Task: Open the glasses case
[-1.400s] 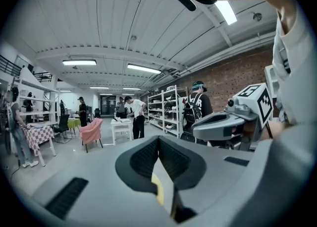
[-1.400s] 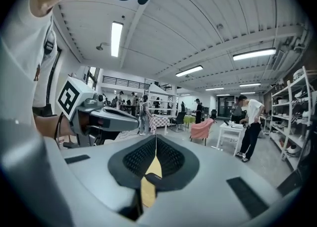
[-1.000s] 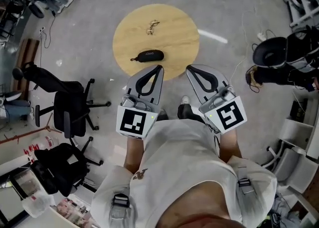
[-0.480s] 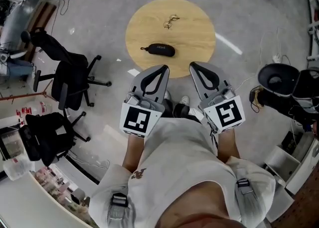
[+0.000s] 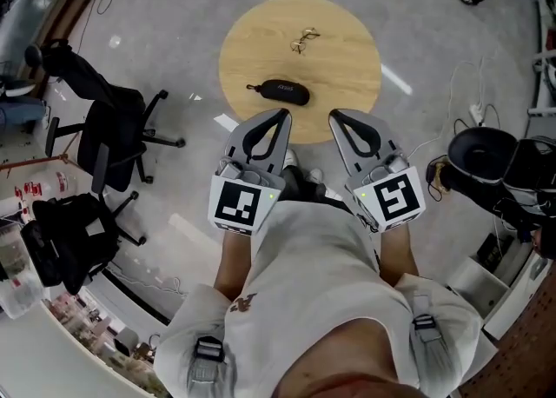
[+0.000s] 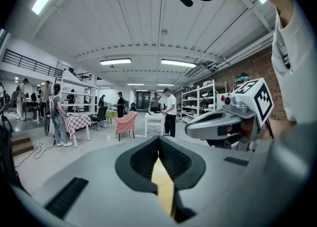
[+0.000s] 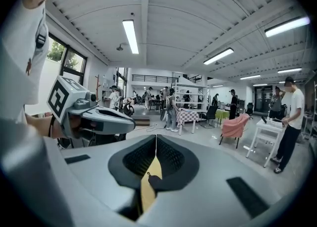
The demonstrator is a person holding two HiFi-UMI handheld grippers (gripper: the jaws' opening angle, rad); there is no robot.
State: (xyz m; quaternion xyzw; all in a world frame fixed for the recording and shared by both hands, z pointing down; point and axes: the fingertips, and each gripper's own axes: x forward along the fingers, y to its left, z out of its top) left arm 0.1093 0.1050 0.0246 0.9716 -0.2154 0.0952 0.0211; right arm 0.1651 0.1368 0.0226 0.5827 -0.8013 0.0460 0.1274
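Case (image 5: 284,91) lies crosswise on bench (image 5: 347,49), ahead of left claw (image 5: 281,113) — right claw (image 5: 333,116) farther; both pressed together, empty.

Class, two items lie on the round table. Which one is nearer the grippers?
The black glasses case, towards the near edge of the table; the glasses lie beyond it, farther away.

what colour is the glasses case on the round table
Black. The glasses case stands out against the light wooden table, clearest in the head view.
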